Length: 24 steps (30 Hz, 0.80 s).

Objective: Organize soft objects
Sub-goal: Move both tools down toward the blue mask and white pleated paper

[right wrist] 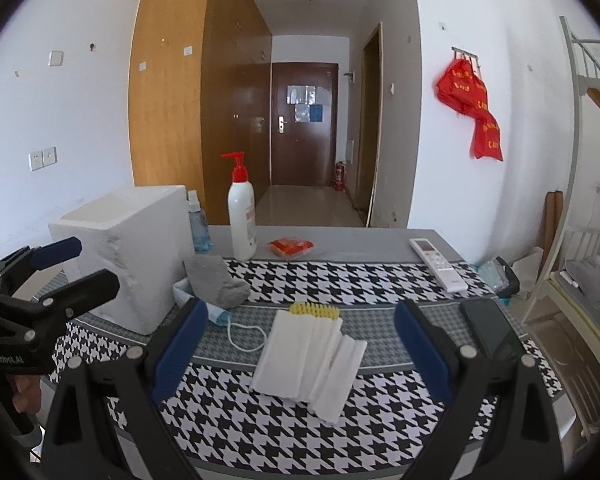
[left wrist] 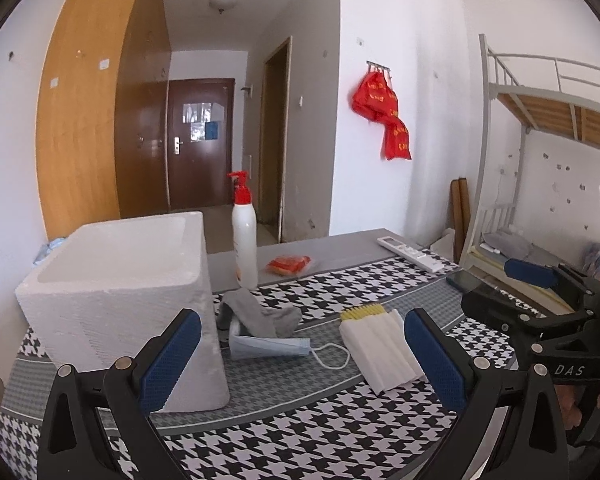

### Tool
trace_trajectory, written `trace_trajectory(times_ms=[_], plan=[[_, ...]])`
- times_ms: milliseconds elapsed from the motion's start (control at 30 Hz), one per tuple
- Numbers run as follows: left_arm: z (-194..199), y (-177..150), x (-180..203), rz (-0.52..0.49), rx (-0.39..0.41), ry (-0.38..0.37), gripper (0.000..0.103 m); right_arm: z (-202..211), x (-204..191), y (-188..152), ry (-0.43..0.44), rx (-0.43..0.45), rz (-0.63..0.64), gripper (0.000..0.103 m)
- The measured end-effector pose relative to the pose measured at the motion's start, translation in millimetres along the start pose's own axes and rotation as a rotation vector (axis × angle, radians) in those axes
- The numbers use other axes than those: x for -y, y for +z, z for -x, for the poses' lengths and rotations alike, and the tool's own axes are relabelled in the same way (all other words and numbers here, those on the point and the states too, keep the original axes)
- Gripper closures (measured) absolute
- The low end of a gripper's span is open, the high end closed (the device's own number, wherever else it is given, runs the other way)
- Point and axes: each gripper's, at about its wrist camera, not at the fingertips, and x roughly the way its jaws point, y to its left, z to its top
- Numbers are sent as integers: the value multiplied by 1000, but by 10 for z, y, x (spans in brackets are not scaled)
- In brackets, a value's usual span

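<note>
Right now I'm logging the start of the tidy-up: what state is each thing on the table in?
left tongs: open, empty
right tongs: open, empty
foam box: upright, open-topped
grey sock: crumpled, beside the box
face mask: flat, under the sock
white cloth: folded, flat
pump bottle: upright

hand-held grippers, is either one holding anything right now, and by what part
Nothing is held. The left hand-held gripper and right hand-held gripper are both open above the table, with empty space between their fingers.
</note>
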Motion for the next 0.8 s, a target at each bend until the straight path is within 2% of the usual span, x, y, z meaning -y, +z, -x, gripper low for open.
trace_trajectory(times_ms=[800], plan=[[-507,-34,77,11,-107,-5,1,-328,238,-150,1,-93,-41,7]])
